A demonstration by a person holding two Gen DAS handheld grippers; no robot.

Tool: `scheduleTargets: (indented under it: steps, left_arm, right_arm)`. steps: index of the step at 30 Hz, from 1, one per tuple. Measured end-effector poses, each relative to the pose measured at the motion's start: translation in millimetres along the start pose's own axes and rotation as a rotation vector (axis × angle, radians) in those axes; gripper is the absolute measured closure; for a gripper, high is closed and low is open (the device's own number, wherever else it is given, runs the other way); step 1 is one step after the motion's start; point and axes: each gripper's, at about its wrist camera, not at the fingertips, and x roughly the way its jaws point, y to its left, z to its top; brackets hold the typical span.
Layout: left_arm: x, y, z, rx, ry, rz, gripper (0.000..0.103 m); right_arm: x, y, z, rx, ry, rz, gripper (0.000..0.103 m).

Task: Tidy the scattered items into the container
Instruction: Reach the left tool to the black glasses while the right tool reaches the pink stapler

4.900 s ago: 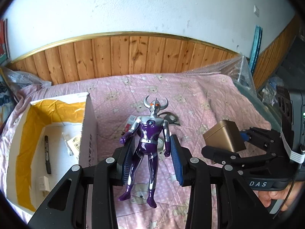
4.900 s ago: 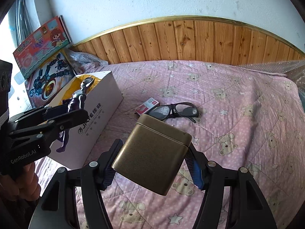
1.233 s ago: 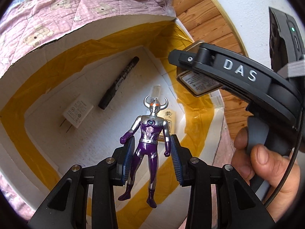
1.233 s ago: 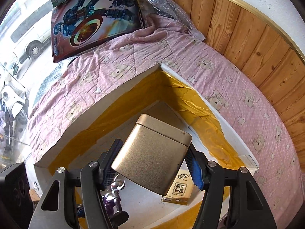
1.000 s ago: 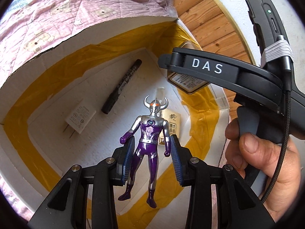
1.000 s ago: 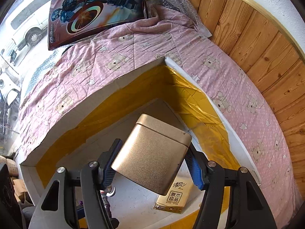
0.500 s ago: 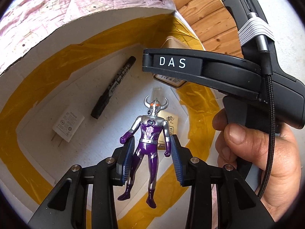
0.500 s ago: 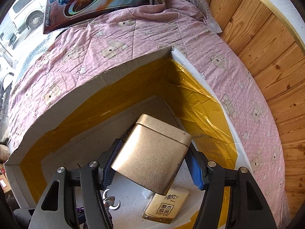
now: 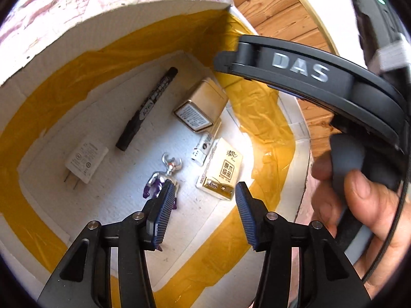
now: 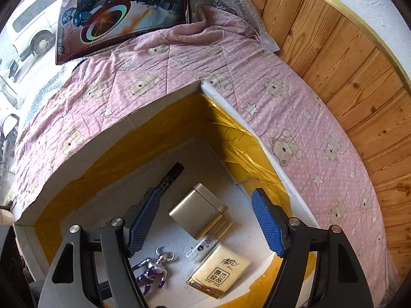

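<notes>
The white box with yellow tape (image 9: 123,20) (image 10: 159,118) lies open below both grippers. On its floor lie the purple and silver figure (image 9: 164,177) (image 10: 152,269), the gold tin (image 9: 203,105) (image 10: 197,211), a black marker (image 9: 146,107) (image 10: 169,177), a white charger (image 9: 86,160), a tissue pack (image 9: 223,174) (image 10: 219,274) and a small white item (image 9: 201,148). My left gripper (image 9: 201,215) is open and empty above the figure. My right gripper (image 10: 203,223) is open and empty above the tin.
The box sits on a pink bear-print quilt (image 10: 179,59). A toy box with robot art (image 10: 123,12) lies at the quilt's far end. Wooden wall panelling (image 10: 346,64) runs along the right. The right gripper's body (image 9: 308,77) and hand cross the left wrist view.
Both grippers have opened. The figure has dropped from the left gripper and the gold tin from the right gripper onto the box floor.
</notes>
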Motion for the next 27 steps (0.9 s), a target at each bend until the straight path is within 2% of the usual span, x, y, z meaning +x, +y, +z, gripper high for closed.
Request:
scheduleTargets:
  steps: [8, 14, 19, 27]
  left_arm:
    - [-12.4, -11.5, -7.1, 0.066, -0.071, 0.039, 0.051]
    - [-28.8, -29.6, -19.4, 0.16, -0.149, 0.069, 0.051]
    - [-43.2, -45.6, -26.1, 0.253, -0.242, 0.102, 0.051]
    - [-59.4, -64.1, -42.5, 0.341, -0.313, 0.087, 0.051]
  right_arm:
    - [-66.6, -7.2, -31.0, 0.066, -0.187, 0.022, 0.028]
    - [-118.2, -6.3, -61.2, 0.074, -0.321, -0.013, 0.028]
    - [-154.5, -10.1, -96.6, 0.095, -0.411, -0.05, 0.028]
    - [-205.8, -17.3, -170.0, 0.171, -0.532, -0.034, 0.028]
